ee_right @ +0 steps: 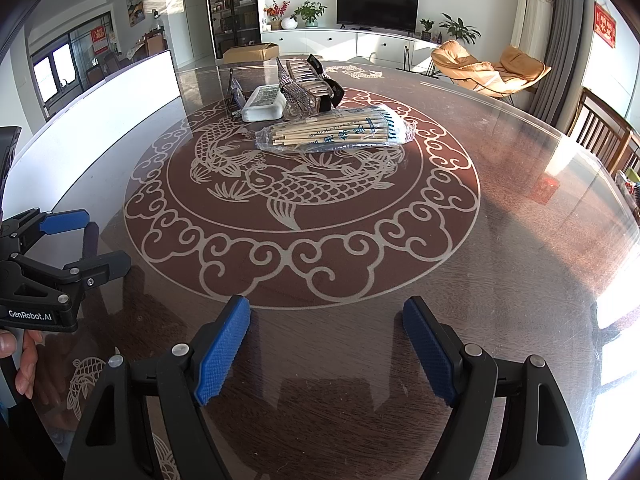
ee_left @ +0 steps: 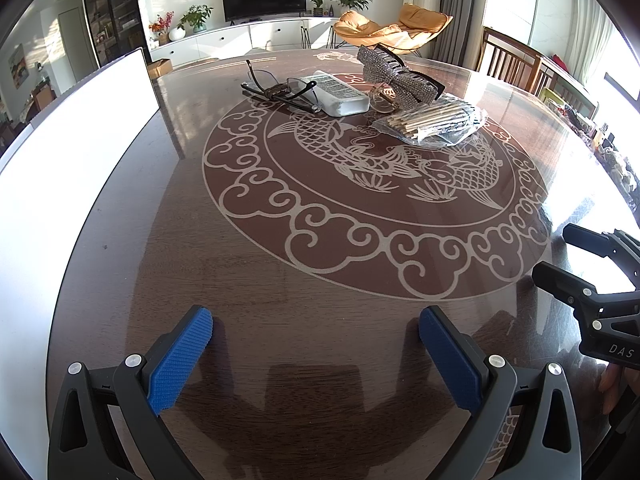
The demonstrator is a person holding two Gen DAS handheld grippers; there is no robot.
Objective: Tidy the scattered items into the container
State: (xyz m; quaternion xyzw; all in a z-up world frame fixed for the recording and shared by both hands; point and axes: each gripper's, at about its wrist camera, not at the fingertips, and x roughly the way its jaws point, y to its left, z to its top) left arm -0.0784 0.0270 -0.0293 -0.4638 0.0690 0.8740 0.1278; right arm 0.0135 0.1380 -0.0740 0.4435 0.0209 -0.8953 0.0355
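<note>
Both my left gripper [ee_left: 316, 354] and right gripper [ee_right: 326, 350] are wide open and hold nothing, low over the near part of the table [ee_left: 280, 280]. The items lie together far ahead: glasses [ee_left: 280, 90], a white box [ee_left: 340, 94], a sparkly hair clip [ee_left: 396, 76] and a bag of cotton swabs [ee_right: 332, 130]. The white container [ee_left: 80, 128] stands at the left. I think the thin bag may slip, and the glasses may scratch or tangle.
</note>
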